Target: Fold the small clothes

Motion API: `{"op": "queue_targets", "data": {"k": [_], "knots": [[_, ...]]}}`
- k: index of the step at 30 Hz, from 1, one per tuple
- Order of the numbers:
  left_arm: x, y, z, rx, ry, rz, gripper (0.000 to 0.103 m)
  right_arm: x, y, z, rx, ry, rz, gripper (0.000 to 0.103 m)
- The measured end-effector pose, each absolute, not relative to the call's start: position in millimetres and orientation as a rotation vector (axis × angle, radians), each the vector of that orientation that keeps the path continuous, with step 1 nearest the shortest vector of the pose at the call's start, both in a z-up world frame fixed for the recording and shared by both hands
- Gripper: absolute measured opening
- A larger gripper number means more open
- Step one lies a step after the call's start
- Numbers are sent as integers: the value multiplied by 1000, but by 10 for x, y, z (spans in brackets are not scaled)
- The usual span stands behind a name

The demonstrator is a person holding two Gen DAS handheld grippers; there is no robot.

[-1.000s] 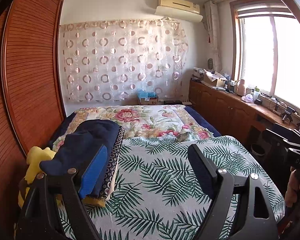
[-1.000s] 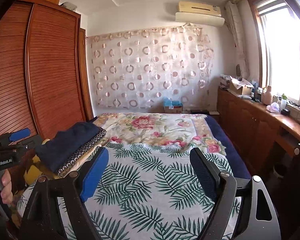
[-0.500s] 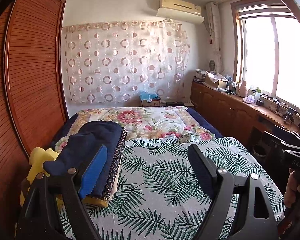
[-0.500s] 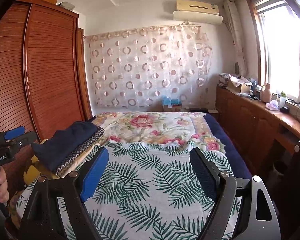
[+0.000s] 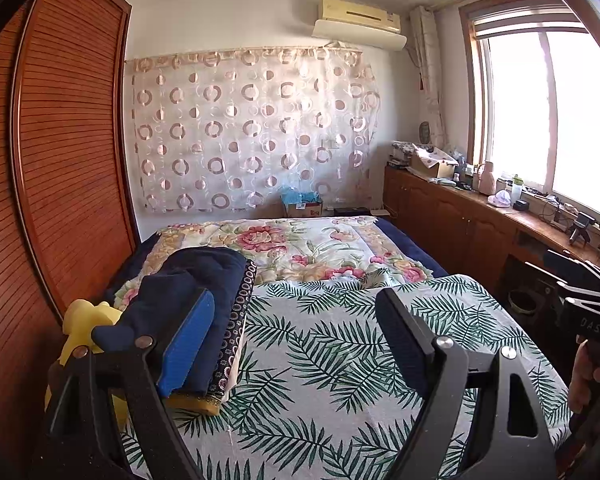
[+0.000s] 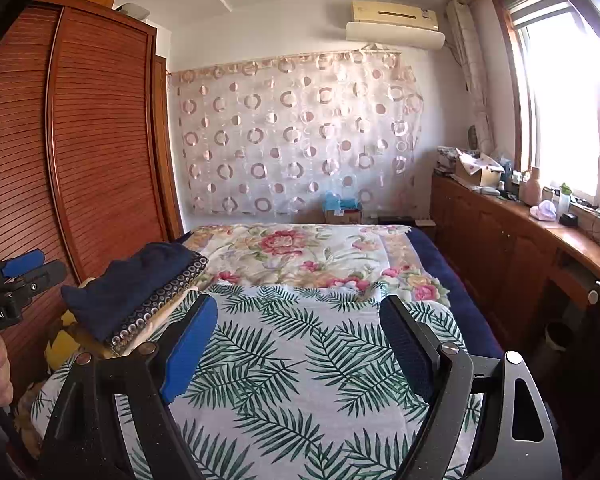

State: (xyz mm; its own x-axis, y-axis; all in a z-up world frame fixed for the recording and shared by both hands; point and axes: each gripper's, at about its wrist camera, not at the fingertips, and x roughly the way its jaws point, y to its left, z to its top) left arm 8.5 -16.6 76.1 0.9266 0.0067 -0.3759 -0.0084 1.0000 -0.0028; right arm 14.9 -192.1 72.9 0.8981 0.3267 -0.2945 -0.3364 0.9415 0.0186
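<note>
- We see the bed [image 5: 340, 380] filling the lower half of both wrist views: a palm-leaf sheet [image 6: 300, 360] covers the near part, a floral quilt [image 5: 300, 248] the far part.
- A wooden wardrobe [image 5: 68, 152] stands along the bed's left side; a ring-patterned curtain [image 6: 296, 140] hangs on the far wall.
- We note a stack of folded clothes [image 5: 204, 280] on the bed's left edge, navy piece on top, a ring-print piece under it, yellow cloth [image 5: 84, 320] beside it by the wardrobe.
- Left gripper [image 5: 292, 344] hovers over the sheet, fingers spread wide and empty, the blue pad [image 5: 184, 344] in front of the stack.
- Right gripper [image 6: 296, 348] likewise gapes apart, gripping nothing, above the leaf sheet, stack off to its left.
</note>
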Motion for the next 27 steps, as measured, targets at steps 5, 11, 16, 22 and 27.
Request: {"op": "queue_targets", "data": {"k": [5,11,16,22,27], "knots": [[70,-171,791,-7,381,3,83,180,-1955,729,-37,298,339,85],[57,-170,808,-4,378,4,83,200,-1983,746,-40,289,341,85],[56,-172,802,-5,375,4,83,214,-2008,708,-44,288,350,85],[53,-176,795,-5,375,4,83,222,-2029,688,-44,288,351,85],[48,-175,797,-4,375,4,83,236,-2056,685,-43,288,354,85]]}}
